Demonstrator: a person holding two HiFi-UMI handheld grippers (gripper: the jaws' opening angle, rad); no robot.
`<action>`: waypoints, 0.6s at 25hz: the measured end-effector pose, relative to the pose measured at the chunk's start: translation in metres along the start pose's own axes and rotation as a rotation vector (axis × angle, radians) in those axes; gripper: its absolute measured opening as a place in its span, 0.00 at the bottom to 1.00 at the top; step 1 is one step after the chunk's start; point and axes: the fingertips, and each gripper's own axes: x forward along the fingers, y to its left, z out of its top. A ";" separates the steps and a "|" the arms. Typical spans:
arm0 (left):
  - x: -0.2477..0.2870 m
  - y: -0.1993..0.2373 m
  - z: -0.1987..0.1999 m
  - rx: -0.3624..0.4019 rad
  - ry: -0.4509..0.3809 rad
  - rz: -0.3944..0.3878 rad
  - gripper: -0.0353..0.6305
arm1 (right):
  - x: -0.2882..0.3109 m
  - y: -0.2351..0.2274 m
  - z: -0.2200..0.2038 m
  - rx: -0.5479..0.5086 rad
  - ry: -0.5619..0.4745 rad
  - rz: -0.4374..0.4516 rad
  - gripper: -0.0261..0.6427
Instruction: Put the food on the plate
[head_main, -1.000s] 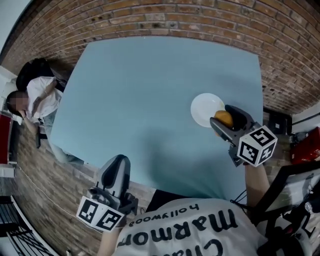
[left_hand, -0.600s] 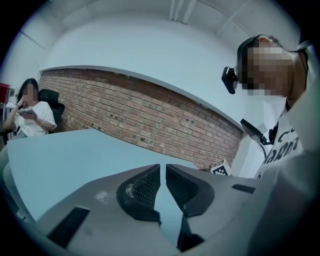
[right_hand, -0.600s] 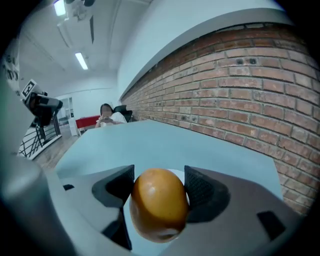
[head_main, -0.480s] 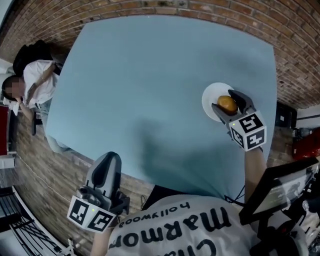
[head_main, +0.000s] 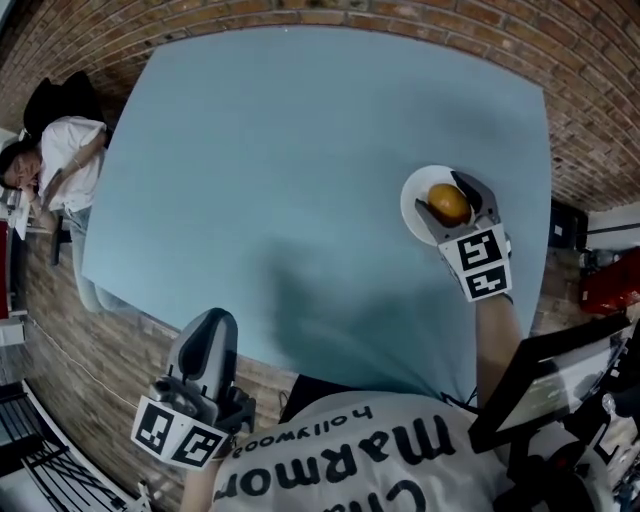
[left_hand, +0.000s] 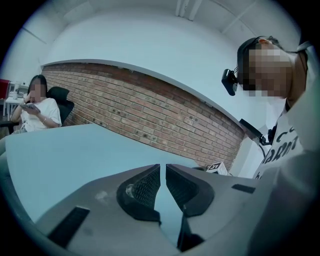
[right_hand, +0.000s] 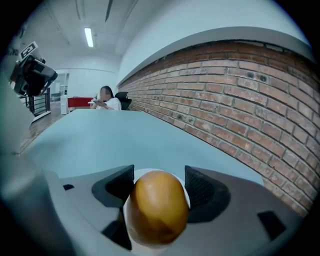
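A round orange-yellow piece of food (head_main: 448, 203) is over the small white plate (head_main: 411, 203) near the right edge of the blue table (head_main: 300, 150). My right gripper (head_main: 449, 198) is shut on it, one pad against each side. In the right gripper view the food (right_hand: 157, 207) fills the space between the jaws, with the plate (right_hand: 145, 244) showing white around and under it. I cannot tell whether the food touches the plate. My left gripper (head_main: 214, 335) hangs off the table's near edge, shut and holding nothing; its pads (left_hand: 150, 185) are nearly together.
A person (head_main: 60, 165) sits in a chair beyond the table's left corner. A brick floor surrounds the table, and a brick wall (right_hand: 240, 95) runs along its right side. A dark screen (head_main: 540, 380) and a red object (head_main: 610, 285) stand to my right.
My right gripper has carried the food forward and left, from the plate's near rim to over its middle. The left gripper has stayed near the table's front edge.
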 end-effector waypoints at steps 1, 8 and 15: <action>0.001 0.000 -0.001 -0.002 0.003 -0.003 0.11 | 0.000 0.000 0.000 -0.007 -0.003 -0.003 0.52; 0.000 0.002 0.000 -0.005 0.007 0.006 0.11 | 0.003 0.004 -0.002 -0.040 -0.008 0.001 0.52; 0.000 -0.002 0.002 -0.005 -0.003 0.005 0.11 | 0.002 0.003 -0.004 -0.032 0.000 0.018 0.52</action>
